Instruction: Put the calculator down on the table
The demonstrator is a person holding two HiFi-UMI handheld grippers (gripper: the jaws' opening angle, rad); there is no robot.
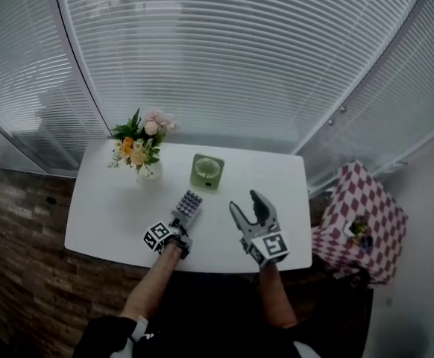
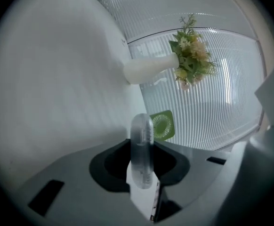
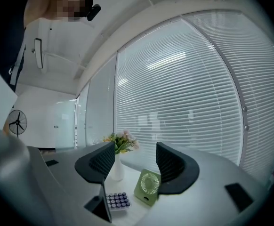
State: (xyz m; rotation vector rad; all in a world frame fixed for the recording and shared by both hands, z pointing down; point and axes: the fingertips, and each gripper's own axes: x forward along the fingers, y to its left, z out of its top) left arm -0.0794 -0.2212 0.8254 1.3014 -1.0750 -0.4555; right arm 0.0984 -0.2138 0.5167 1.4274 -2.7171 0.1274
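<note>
Over the white tabletop (image 1: 105, 222), a slim purple-keyed calculator (image 1: 189, 203) was clamped in the left gripper (image 1: 180, 225), set-down judged unfinished; flat contact, then release, was needed.

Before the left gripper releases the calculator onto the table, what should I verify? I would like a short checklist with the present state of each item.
1. The left gripper has a firm hold on the calculator: ok, the left gripper view shows the jaws closed on its edge.
2. The calculator is over the table, inside the front edge: ok.
3. The calculator touches the tabletop: cannot tell, no view shows whether a gap remains.
4. The landing spot is free: ok, the green fan and the vase of flowers stand apart from it.
5. The right gripper is out of the way: ok, it is open, empty and off to the side.
</note>
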